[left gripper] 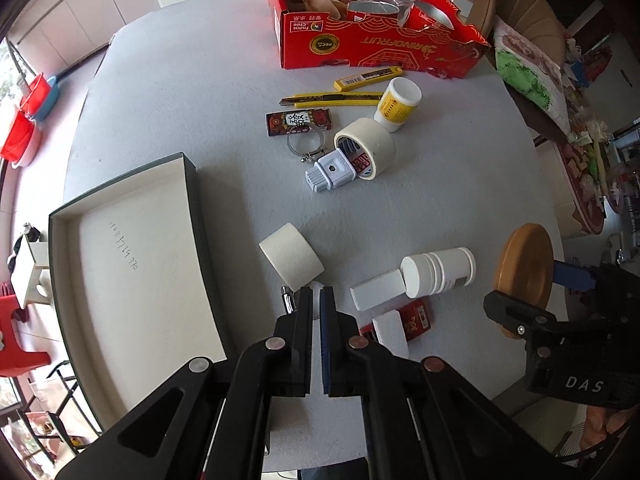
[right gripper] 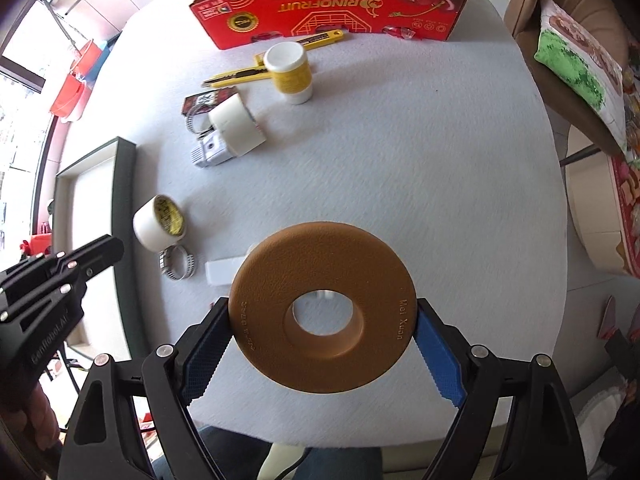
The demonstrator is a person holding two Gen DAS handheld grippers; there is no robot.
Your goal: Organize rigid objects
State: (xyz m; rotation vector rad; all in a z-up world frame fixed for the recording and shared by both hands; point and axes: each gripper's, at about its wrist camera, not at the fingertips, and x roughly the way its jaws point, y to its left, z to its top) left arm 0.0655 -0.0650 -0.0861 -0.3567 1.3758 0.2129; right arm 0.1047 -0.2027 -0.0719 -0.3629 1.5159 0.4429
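My right gripper [right gripper: 322, 312] is shut on a brown ring-shaped disc [right gripper: 280, 280], held above the grey table; the disc also shows in the left wrist view [left gripper: 524, 276]. My left gripper [left gripper: 317, 294] is shut with nothing visibly between its pads, just in front of a white tape roll [left gripper: 292, 258] and a metal hose clamp [right gripper: 178, 262]. An open dark tray with a white lining [left gripper: 132, 264] lies at the left. A white bottle [left gripper: 438, 270], white blocks [left gripper: 378, 290] and a red pack [left gripper: 416, 316] lie near the table's front.
A red cardboard box [left gripper: 380, 44] stands at the back. In front of it lie a yellow utility knife [left gripper: 332, 99], a yellow blade case [left gripper: 368, 78], a yellow-labelled jar [left gripper: 398, 104], a second tape roll [left gripper: 368, 146], a grey plug [left gripper: 330, 170], a red-black pack [left gripper: 298, 121]. A chair [right gripper: 568, 92] stands right.
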